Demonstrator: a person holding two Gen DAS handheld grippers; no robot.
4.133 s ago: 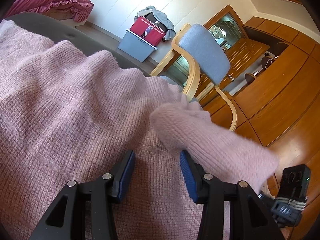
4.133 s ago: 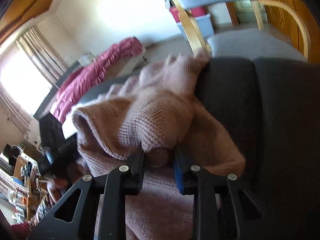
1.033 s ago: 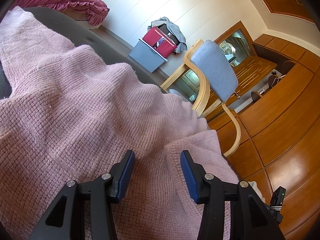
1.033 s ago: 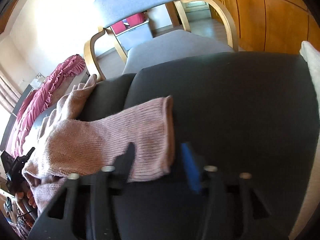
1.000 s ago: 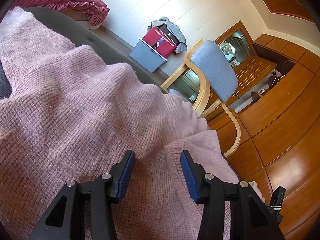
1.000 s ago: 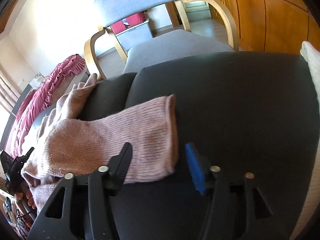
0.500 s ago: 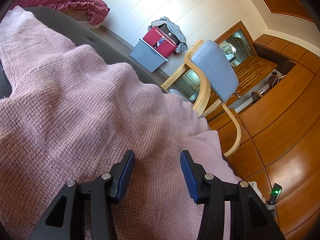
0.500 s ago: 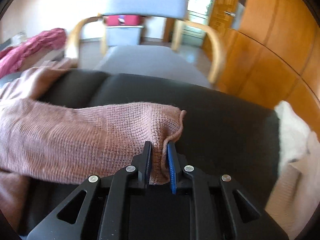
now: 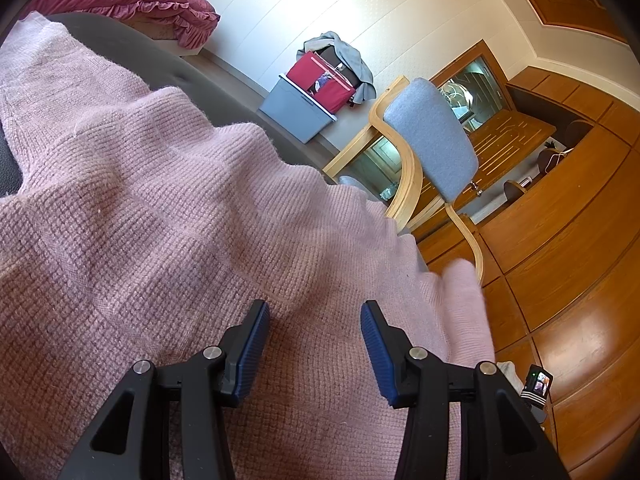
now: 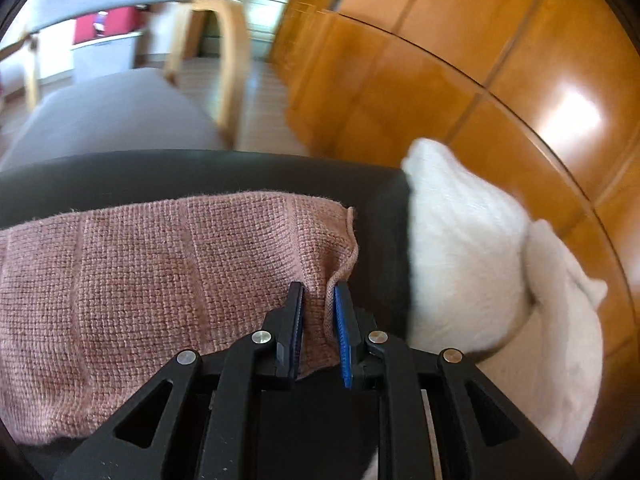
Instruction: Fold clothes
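Now my right gripper point(image 10: 318, 312) pinches the pink sweater's point(image 9: 168, 216) cuff point(image 10: 320, 248) on the dark cushion point(image 10: 200, 172); my left gripper point(image 9: 314, 340) gapes over its body. Far off, a grey bin point(image 9: 294, 110) holds red bags point(image 9: 320, 78).

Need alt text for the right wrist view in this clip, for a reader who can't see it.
The right gripper is shut on the cuff end of a pink knit sleeve lying across a dark cushion. A white knit garment lies beside it, with wood panelling behind.
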